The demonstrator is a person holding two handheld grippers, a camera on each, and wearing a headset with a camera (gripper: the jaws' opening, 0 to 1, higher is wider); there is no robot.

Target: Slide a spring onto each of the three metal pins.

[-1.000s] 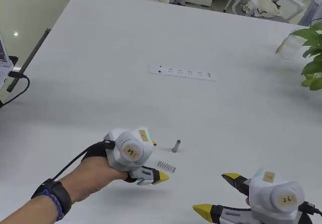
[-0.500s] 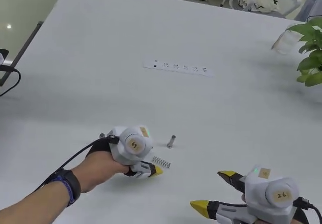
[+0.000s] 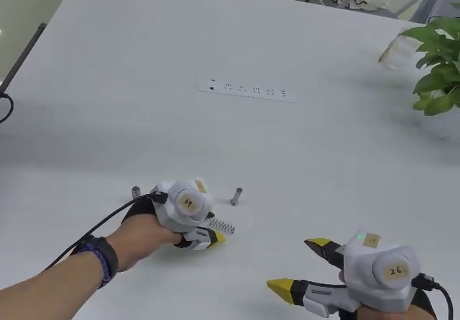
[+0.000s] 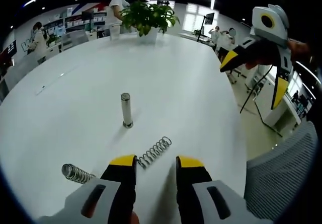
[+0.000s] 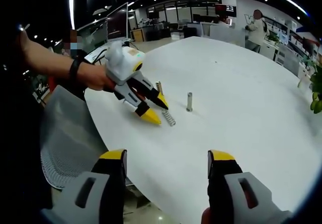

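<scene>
A loose spring (image 4: 154,151) lies on the white table just ahead of my left gripper (image 4: 156,162), whose jaws stand open on either side of its near end without touching it. Beyond it a metal pin (image 4: 126,109) stands upright. A second spring (image 4: 75,173) lies to the left of the jaws. In the head view the left gripper (image 3: 210,235) is low on the table by the spring (image 3: 223,226), with one pin (image 3: 236,196) beyond and another pin (image 3: 136,191) to the hand's left. My right gripper (image 3: 298,266) hovers open and holds nothing, at the near right.
A white power strip (image 3: 246,90) lies across the middle of the table (image 3: 323,162). A potted plant (image 3: 435,68) and a clear glass (image 3: 395,50) stand at the far right. A black cable runs from the left gripper along the person's wrist. Office chairs stand beyond the far edge.
The head camera has shifted, so the whole scene sits lower left. The left gripper has edged slightly toward the spring, uncovering a second pin to its left. The right gripper has hardly moved.
</scene>
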